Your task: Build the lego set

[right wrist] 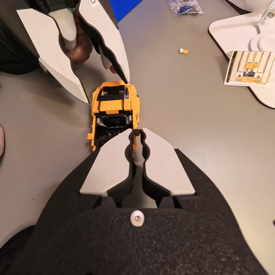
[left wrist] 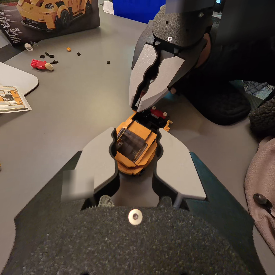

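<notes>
A yellow-orange brick car point(left wrist: 136, 142) stands on the grey table point(left wrist: 74, 126), its rear open and showing black insides and a red piece point(left wrist: 158, 113). My left gripper point(left wrist: 136, 130) is open, with its fingers astride the car's cabin. In the right wrist view it point(right wrist: 107, 92) hangs over the car's front point(right wrist: 111, 107). My right gripper point(right wrist: 137, 131) is shut on a small black piece point(right wrist: 136, 132) and holds it on the car's rear side wall. In the left wrist view the right gripper point(left wrist: 136, 108) points down at the car's rear corner.
The set's box point(left wrist: 49, 19) stands at the far left. Loose small pieces point(left wrist: 49, 55) and a red figure part point(left wrist: 37, 64) lie near it. A sticker sheet point(right wrist: 250, 68) rests on a white base point(right wrist: 232, 29). A bag of pieces point(right wrist: 186, 7) and a blue bin point(left wrist: 134, 10) are at the back. Left tips to right tips: about 6 cm. Between my left fingertips and the white base point(right wrist: 232, 29) there is roughly 25 cm.
</notes>
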The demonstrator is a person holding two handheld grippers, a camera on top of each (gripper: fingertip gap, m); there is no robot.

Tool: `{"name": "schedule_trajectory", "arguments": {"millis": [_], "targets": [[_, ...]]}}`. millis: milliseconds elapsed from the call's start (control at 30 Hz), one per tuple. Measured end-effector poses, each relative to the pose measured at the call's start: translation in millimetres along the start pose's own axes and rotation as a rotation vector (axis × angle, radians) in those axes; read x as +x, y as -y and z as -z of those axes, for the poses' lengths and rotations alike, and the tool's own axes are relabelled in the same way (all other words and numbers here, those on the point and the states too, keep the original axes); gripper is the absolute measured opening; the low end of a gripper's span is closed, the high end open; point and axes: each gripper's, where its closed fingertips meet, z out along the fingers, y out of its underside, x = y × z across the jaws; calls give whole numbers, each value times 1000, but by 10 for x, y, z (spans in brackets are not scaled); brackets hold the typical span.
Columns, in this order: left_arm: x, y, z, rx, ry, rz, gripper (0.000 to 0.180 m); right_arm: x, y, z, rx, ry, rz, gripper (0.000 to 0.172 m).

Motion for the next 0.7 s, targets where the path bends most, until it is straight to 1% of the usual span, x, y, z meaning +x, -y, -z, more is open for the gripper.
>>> {"name": "schedule_trajectory", "arguments": {"millis": [700], "targets": [[2,-26,-7,-7,-7,9,47,-43,-35,10,-28,25,51,11]]}}
